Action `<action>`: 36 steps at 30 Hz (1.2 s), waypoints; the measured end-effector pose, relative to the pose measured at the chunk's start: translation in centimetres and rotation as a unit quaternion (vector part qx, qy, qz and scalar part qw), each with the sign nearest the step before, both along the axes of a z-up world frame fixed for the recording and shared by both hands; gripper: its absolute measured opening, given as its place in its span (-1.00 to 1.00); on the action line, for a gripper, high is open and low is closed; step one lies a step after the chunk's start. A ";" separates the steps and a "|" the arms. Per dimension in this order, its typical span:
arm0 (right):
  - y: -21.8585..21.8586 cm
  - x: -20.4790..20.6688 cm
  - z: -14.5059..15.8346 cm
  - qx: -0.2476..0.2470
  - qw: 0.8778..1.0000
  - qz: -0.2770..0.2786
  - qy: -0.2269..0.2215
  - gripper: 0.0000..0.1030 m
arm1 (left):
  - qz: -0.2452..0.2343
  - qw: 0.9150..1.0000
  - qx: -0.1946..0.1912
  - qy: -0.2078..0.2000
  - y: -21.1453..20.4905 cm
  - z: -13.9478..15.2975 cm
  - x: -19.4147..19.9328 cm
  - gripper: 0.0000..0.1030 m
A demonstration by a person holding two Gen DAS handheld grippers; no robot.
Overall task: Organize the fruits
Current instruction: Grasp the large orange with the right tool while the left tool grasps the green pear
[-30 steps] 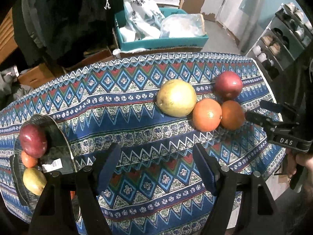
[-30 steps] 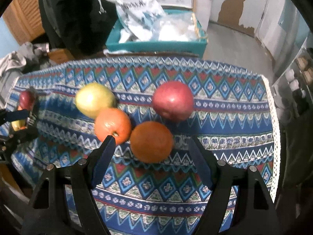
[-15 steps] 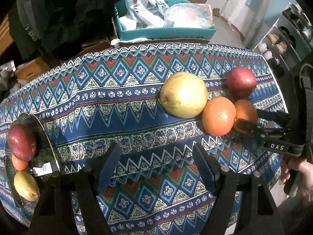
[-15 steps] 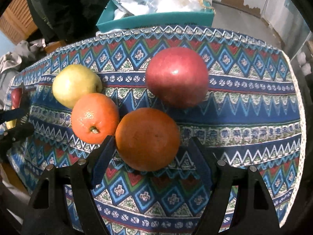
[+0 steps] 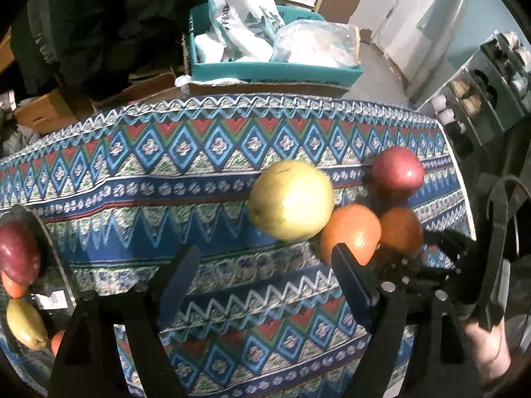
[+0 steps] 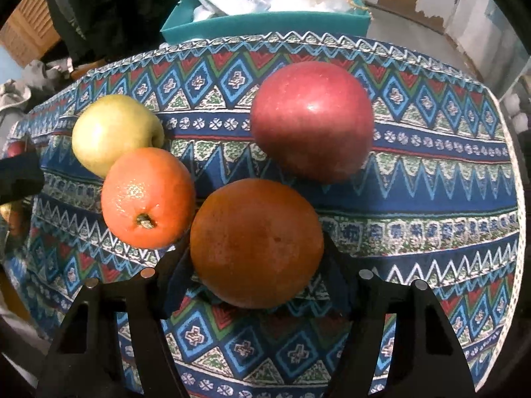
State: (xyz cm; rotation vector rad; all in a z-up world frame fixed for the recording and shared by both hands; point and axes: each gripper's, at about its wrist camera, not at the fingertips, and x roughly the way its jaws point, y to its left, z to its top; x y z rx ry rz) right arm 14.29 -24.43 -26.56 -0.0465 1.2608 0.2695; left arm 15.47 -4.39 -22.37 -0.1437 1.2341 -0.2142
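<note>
Four fruits cluster at the right of the patterned tablecloth (image 5: 139, 205): a yellow-green apple (image 6: 114, 132), a bright orange (image 6: 147, 197), a red apple (image 6: 312, 119) and a darker orange (image 6: 257, 242). My right gripper (image 6: 257, 265) points steeply down with its jaws closing, and both pads touch the darker orange's sides. My left gripper (image 5: 264, 265) hovers over bare cloth just left of the cluster, its jaws opening with nothing between them. Its right finger (image 5: 345, 265) overlaps the bright orange (image 5: 350, 232) in view. At the far left a glass plate (image 5: 49, 248) holds a red apple (image 5: 18, 252) and other fruit.
A teal box (image 5: 275, 69) stuffed with bags stands behind the table's far edge. Dark clothing hangs at the back left. A shelf (image 5: 481, 106) stands past the table's right edge. A hand (image 5: 484, 341) holds the right gripper at the lower right.
The right gripper sank over the darker orange and its jaws narrowed around it. The left gripper drifted right toward the fruit cluster, its jaws widened, and the plate slid to the view's left edge.
</note>
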 end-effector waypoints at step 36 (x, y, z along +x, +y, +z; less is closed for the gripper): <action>-3.8 0.0 3.8 0.022 0.998 -0.047 -0.040 0.34 | 0.020 0.998 -0.050 0.038 -3.2 -5.4 4.7 0.49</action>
